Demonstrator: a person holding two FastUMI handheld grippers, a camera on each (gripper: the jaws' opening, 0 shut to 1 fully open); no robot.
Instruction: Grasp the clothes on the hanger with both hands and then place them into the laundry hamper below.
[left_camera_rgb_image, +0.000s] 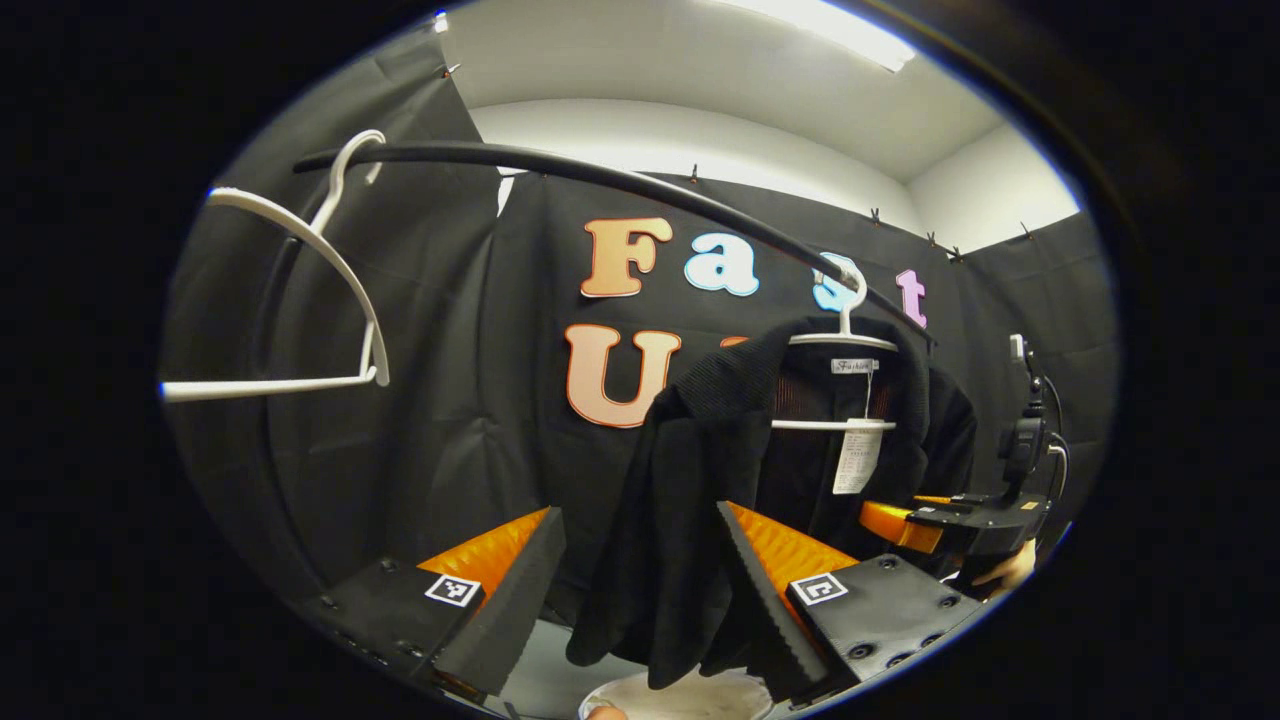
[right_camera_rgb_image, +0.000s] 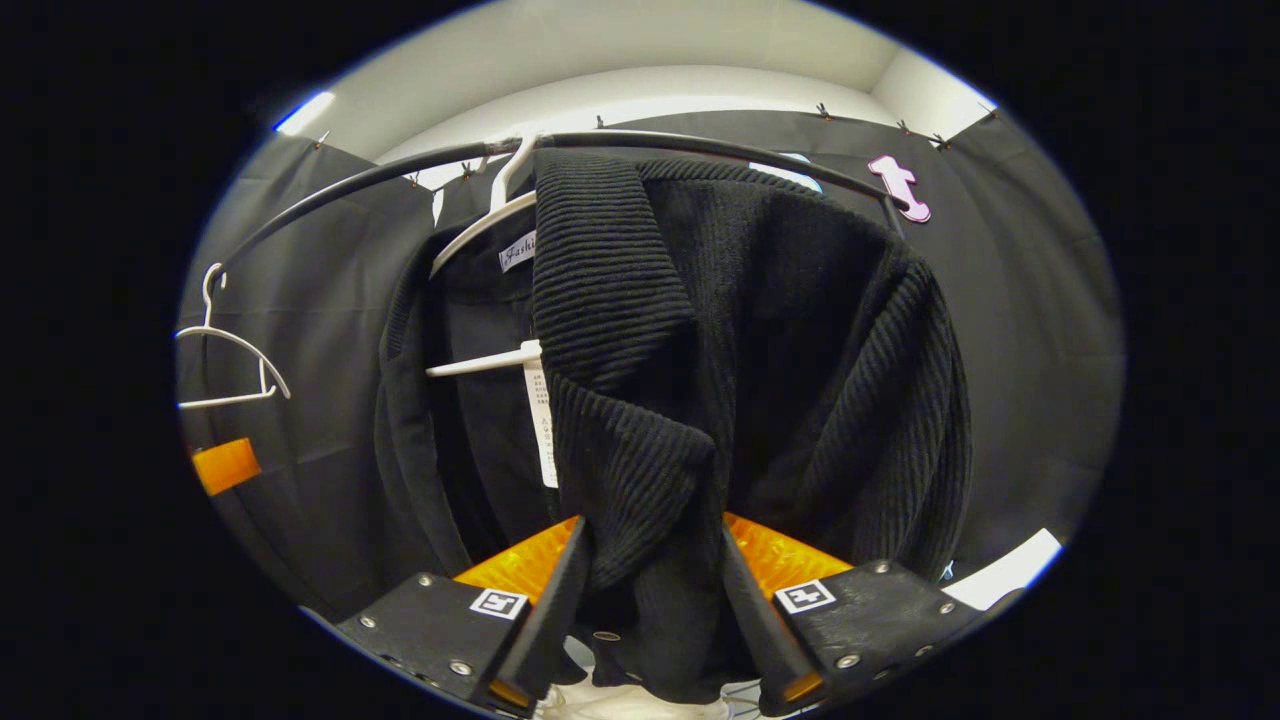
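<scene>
Right gripper: its fingers stand either side of a bunched fold of the black ribbed garment, and the cloth fills the gap between them. The fingers appear to press the fold from both sides, so I judge this a hold on the garment's front edge.

Left gripper: jaws moderately wide, with a hanging fold of the same garment between them. The right-hand finger lies against the cloth; the left-hand finger stands apart from it. No grasp is made on this side.

Location of task item: the garment hangs on a white hanger hooked over the black rail. A white rim low between the fingers may be the laundry hamper; too little shows to confirm.

Risks, as judged:
- A pull from one held side alone may drag the hanger along the rail or tip it, so the garment slides off unevenly.
- The knit is thick and loose; a hold on a single fold may slip or stretch it.
- The collar may catch on the hanger's shoulder if drawn downward rather than lifted clear.

Differences between views: the left gripper view shows the right gripper from outside at the garment's far edge, and an empty white hanger close by on the rail. The right gripper view shows the ribbed lapel and paper tag at close range.
</scene>
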